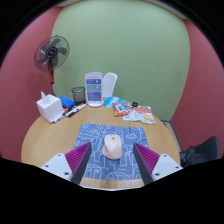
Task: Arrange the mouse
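Observation:
A light pinkish-white mouse point(113, 146) lies on a blue patterned mouse mat point(104, 133) on a round wooden table point(45, 140). My gripper point(112, 162) is open, its two fingers spread wide with pink pads point(78, 158) at either side. The mouse rests on the mat between the fingers, with a clear gap on both sides. Nothing is held.
At the table's far side stand a white tissue box point(48, 107), a dark cup point(78, 95), a white and blue container point(94, 89) and colourful packets point(137, 112). A standing fan point(51, 53) is behind on the left. A black chair point(203, 151) is at the right.

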`<state>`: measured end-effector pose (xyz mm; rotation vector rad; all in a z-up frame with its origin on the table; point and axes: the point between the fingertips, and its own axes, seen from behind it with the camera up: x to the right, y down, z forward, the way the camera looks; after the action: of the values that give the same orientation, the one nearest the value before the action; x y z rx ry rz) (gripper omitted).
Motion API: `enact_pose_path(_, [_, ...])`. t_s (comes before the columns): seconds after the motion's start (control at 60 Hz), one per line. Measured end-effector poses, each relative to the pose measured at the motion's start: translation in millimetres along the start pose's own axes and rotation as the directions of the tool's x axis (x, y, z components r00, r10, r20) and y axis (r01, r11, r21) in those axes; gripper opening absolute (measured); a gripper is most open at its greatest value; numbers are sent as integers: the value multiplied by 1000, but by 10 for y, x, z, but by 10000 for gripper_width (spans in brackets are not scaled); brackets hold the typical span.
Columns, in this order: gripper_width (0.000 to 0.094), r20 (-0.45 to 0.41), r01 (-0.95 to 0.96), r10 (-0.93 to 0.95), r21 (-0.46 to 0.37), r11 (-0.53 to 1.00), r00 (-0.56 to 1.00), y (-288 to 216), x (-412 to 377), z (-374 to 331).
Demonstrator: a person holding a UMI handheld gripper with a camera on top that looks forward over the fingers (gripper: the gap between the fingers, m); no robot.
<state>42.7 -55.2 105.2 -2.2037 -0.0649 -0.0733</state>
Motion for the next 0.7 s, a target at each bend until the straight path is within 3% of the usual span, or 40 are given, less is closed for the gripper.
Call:
enact_pose_path(0.35, [838, -105, -29, 34, 41, 999, 994, 360, -216, -1873])
enact_pose_path(0.7, [838, -126, -25, 32, 61, 998, 991, 570, -421, -2659])
